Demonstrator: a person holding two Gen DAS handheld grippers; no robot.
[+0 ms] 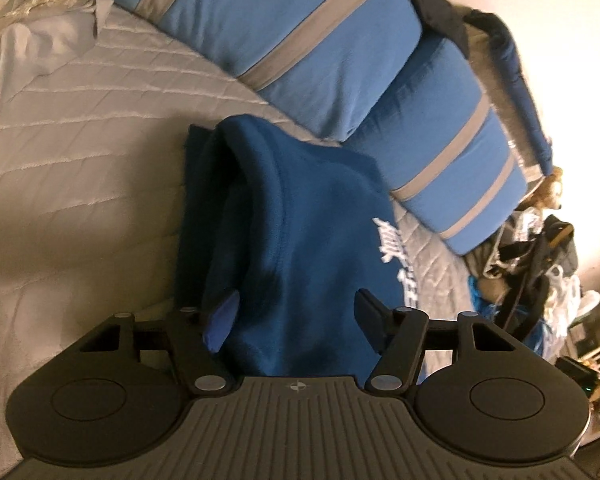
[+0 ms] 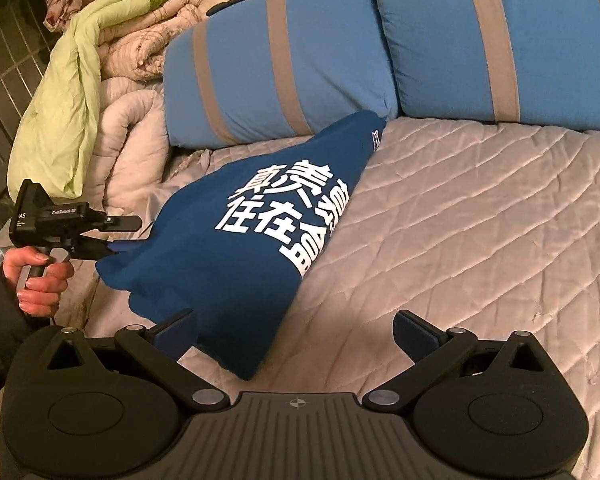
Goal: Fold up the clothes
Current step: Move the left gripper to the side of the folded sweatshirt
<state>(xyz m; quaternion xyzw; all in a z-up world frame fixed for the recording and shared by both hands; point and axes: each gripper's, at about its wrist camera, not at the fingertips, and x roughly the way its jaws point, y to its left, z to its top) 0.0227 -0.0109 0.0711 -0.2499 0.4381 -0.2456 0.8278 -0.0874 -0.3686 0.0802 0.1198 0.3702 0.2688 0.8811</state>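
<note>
A dark blue sweatshirt (image 1: 300, 220) with white printed characters lies bunched on the quilted bedspread (image 2: 460, 220); in the right wrist view the sweatshirt (image 2: 228, 264) runs from the pillows down to my right gripper. My left gripper (image 1: 297, 316) has its fingers apart with the thick cloth filling the gap between them. From the side, the left gripper (image 2: 134, 234) sits at the garment's left end, held by a hand (image 2: 36, 276). My right gripper (image 2: 296, 332) is open wide; its left finger touches the sweatshirt's near edge, and a corner of cloth lies between the fingers.
Two blue pillows with grey stripes (image 2: 280, 60) lean at the head of the bed just beyond the sweatshirt. A heap of green and beige quilts (image 2: 100, 60) is piled at the far left. Clutter of bags and clothes (image 1: 540, 260) sits off the bed's side.
</note>
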